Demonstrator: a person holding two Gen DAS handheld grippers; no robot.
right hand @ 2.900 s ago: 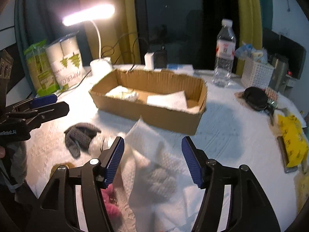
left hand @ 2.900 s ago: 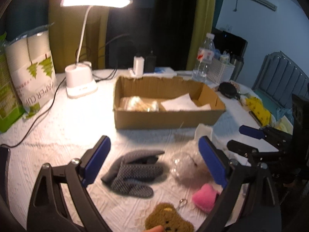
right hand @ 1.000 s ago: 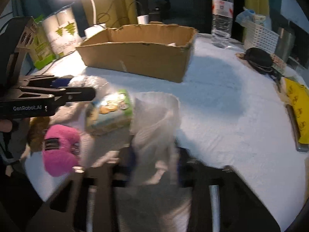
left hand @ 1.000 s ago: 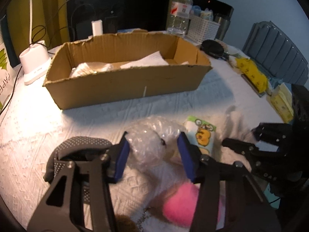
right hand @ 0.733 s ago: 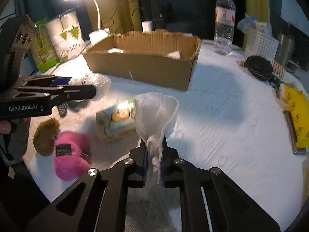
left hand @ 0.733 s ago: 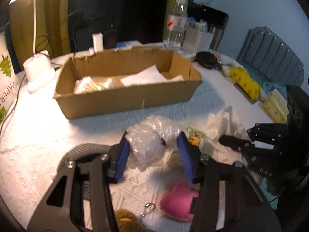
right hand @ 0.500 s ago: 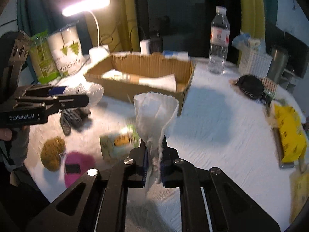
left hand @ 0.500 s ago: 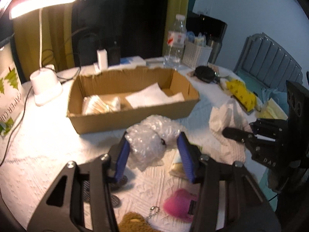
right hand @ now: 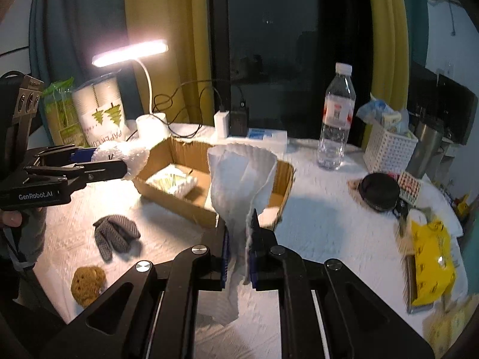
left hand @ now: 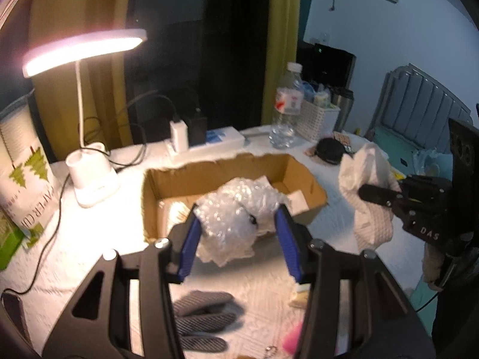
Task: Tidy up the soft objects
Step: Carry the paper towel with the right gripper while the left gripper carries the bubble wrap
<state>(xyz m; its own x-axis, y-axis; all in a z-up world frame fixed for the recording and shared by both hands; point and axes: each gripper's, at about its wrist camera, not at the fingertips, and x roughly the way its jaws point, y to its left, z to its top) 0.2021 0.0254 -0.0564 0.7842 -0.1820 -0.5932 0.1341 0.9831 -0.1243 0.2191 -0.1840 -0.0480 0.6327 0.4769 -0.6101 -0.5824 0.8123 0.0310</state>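
— While the desk lamp (left hand: 80,45) glowed at the far left, what lay near it?

— A paper-cup pack (left hand: 21,173) stood at the left edge, and a grey glove (right hand: 115,234) and a brown fuzzy toy (right hand: 86,284) lay on the white tablecloth (right hand: 323,230), left of the cardboard box (left hand: 311,185)

— And the left gripper (left hand: 239,236)?

— Its blue pads (left hand: 188,248) were partly closed, pressed against either side of a wad of bubble wrap (left hand: 236,209). The wad was held up off the cloth, just near of the box's near wall

— What was in the box?

— A pale bundle (right hand: 173,181) lay toward its left end; I couldn't tell what it was

— Moving right?

— The right gripper (right hand: 239,251) was clamped nearly shut on a white paper towel (right hand: 239,179), pinched low down, with the upper part fanning out above the fingers and a tail hanging below. It was held clear of the table, near of the box's right end

— Further right?

— A water bottle (right hand: 336,116) and a white basket (right hand: 389,146) stood at the far side, a black pouch (right hand: 378,191) sat nearer, and a yellow packet (right hand: 431,257) lay at the right edge
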